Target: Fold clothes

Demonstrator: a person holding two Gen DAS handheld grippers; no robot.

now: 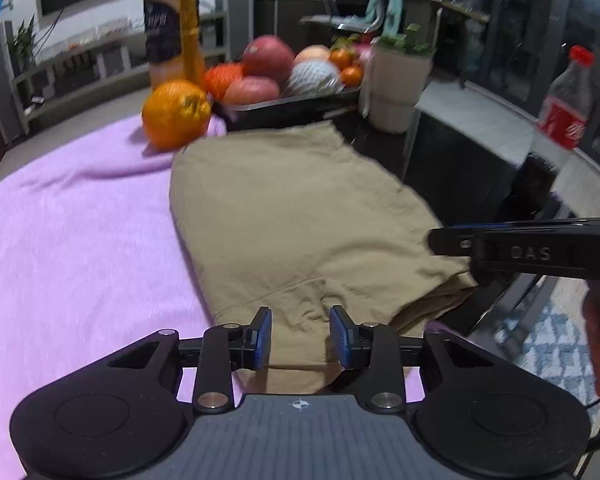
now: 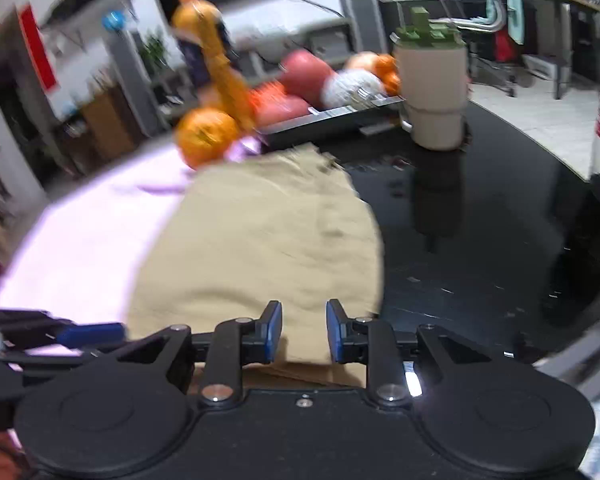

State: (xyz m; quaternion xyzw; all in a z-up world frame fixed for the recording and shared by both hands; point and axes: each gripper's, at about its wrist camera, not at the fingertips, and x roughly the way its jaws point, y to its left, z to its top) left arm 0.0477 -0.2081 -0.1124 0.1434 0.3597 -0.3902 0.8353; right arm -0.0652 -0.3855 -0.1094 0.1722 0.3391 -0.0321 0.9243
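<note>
Dim room behind: shelving, dark screen on wall, pale floor tiles. Glossy black table (image 2: 480, 240), pink blanket (image 1: 72, 240) over its left part. Folded tan garment (image 1: 300, 208) half on blanket, half on bare black top. Behind garment: fruit tray (image 1: 292, 106), orange drink bottle (image 1: 172, 24), beige cup (image 1: 400, 84), loose orange (image 1: 176, 114). Cola bottle (image 1: 566, 100) far right of garment. Left gripper (image 1: 300, 336) part open over garment's near edge, gripping nothing. Right gripper (image 2: 303, 332) likewise part open over cloth, pads clear.
</note>
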